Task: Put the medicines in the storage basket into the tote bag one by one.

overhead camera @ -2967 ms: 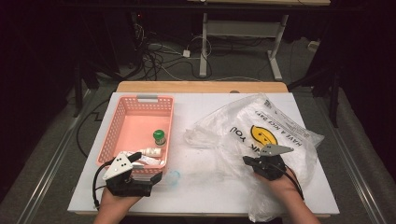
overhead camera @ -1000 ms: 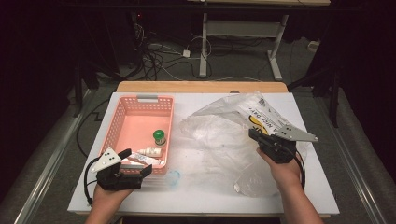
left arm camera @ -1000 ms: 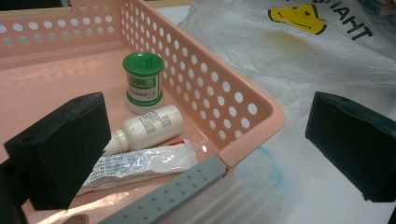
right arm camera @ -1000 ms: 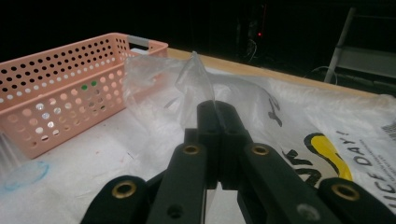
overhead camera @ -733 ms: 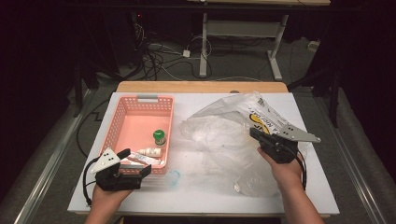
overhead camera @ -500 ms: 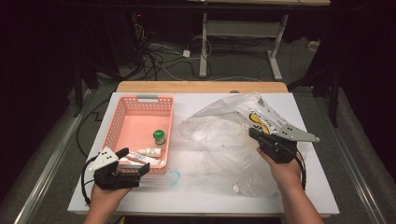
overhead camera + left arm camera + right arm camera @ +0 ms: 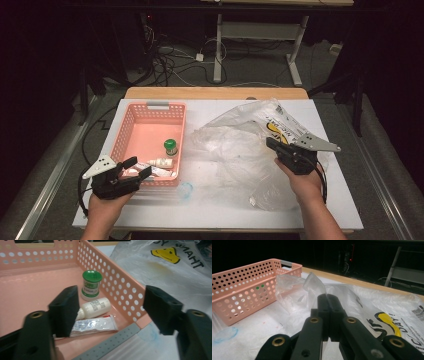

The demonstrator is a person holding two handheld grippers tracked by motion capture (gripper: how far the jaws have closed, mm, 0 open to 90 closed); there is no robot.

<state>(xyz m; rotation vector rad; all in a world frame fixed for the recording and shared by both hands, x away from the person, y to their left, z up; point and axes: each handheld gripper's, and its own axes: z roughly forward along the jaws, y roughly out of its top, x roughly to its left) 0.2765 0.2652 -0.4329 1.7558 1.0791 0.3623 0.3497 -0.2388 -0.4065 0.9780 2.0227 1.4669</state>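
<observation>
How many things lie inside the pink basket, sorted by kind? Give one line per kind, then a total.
Green-lidded jar: 1
Small white bottle: 1
Flat white tube: 1
Total in the pink basket: 3

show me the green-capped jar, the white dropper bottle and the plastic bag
green-capped jar [image 7: 91,280], left gripper view, on its green lid.
white dropper bottle [image 7: 96,307], left gripper view, on its labelled body.
plastic bag [image 7: 240,150], high view, on its clear crumpled middle.
</observation>
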